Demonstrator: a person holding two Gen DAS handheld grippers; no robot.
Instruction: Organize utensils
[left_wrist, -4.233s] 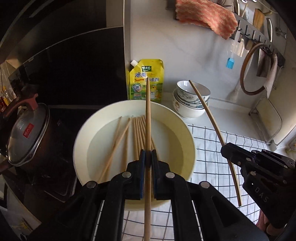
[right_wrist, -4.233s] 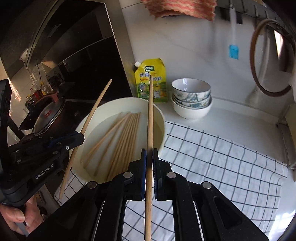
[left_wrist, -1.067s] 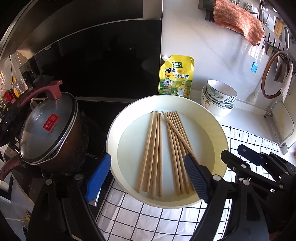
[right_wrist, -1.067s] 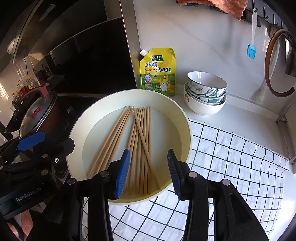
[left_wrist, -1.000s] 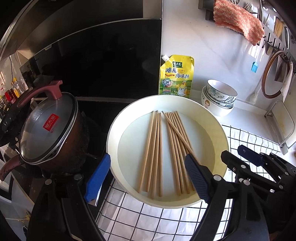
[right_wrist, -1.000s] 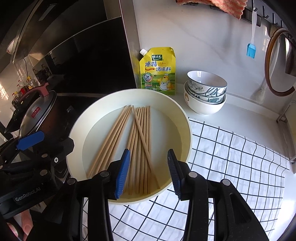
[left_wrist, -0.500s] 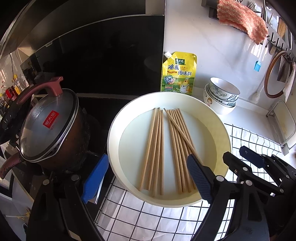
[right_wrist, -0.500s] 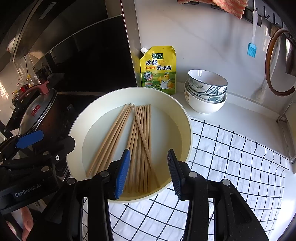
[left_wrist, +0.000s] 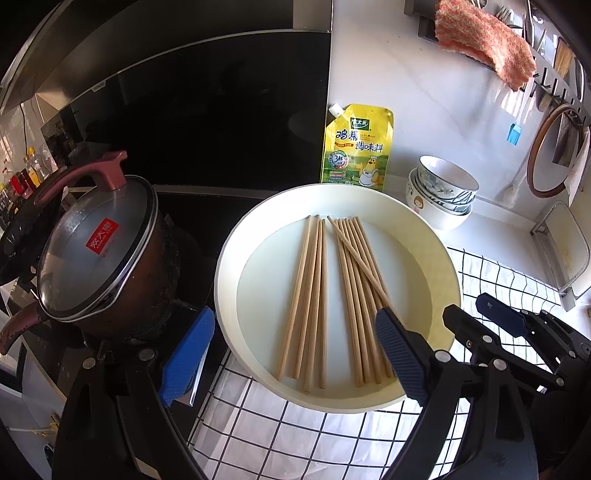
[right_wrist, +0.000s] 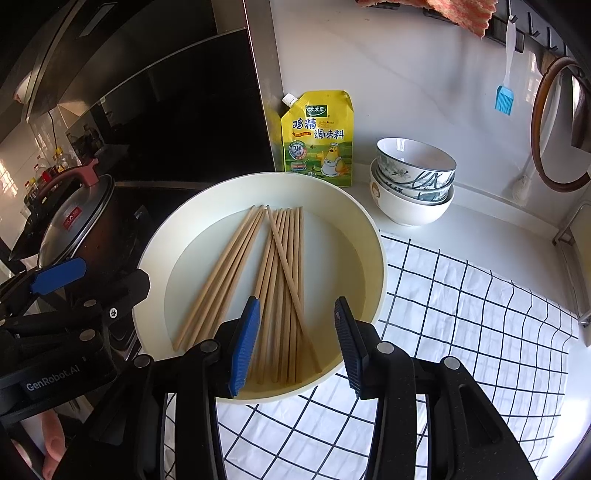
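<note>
Several wooden chopsticks (left_wrist: 354, 288) lie side by side in a round cream basin (left_wrist: 439, 243), in two bundles with one stick crossing the right bundle. They also show in the right wrist view (right_wrist: 284, 280), in the same basin (right_wrist: 373, 240). My left gripper (left_wrist: 291, 350) is wide open and empty above the basin's near rim. My right gripper (right_wrist: 295, 339) is open and empty over the near ends of the chopsticks. The right gripper also shows in the left wrist view (left_wrist: 491, 314), and the left gripper in the right wrist view (right_wrist: 74, 280).
A lidded dark pot (left_wrist: 96, 251) stands on the black hob at left. A yellow seasoning pouch (left_wrist: 356, 144) and stacked bowls (left_wrist: 441, 192) stand behind the basin. A white checked cloth (right_wrist: 461, 314) covers the counter at right. Utensils and a towel hang on a wall rack (left_wrist: 487, 33).
About four seconds ago each gripper was shut on one chopstick. Both sticks now lie in the basin and both grippers are open. In the last second both have drawn back slightly.
</note>
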